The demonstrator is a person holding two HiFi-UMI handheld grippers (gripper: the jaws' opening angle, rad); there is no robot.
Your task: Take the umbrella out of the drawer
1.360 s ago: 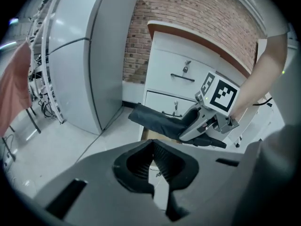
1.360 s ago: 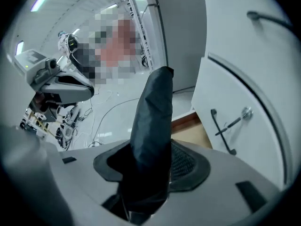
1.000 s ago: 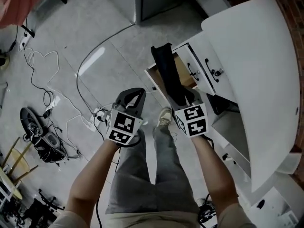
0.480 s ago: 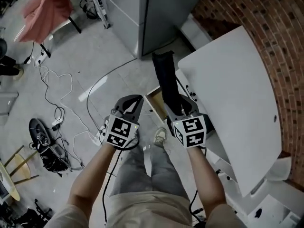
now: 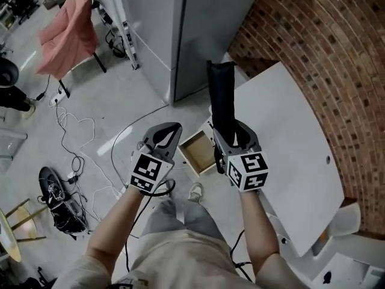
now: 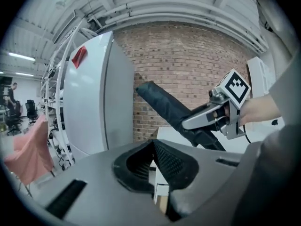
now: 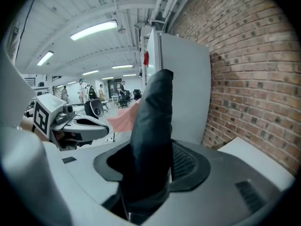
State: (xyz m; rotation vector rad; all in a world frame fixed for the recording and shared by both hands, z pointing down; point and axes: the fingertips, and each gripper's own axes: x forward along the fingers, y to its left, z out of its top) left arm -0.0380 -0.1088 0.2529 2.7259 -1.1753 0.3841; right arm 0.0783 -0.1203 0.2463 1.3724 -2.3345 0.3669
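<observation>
The black folded umbrella (image 5: 221, 98) stands nearly upright in my right gripper (image 5: 231, 132), which is shut on its lower part. It is clear of the open wooden drawer (image 5: 197, 152), which lies below and to the left of it. In the right gripper view the umbrella (image 7: 153, 121) fills the space between the jaws of the right gripper (image 7: 155, 149). My left gripper (image 5: 170, 130) hangs beside it on the left, shut on nothing, its tips meeting. In the left gripper view that gripper (image 6: 153, 144) faces the umbrella (image 6: 164, 106) and the right gripper (image 6: 207, 119).
A white cabinet top (image 5: 289, 161) runs along a brick wall (image 5: 313, 47) on the right. A tall grey cabinet (image 5: 174, 29) stands ahead. A pink cloth (image 5: 63, 32) hangs over a chair at the far left, with cables (image 5: 72, 143) on the floor.
Both grippers have risen together. The umbrella has come up out of the drawer and now stands above the cabinet top. The drawer stays open below.
</observation>
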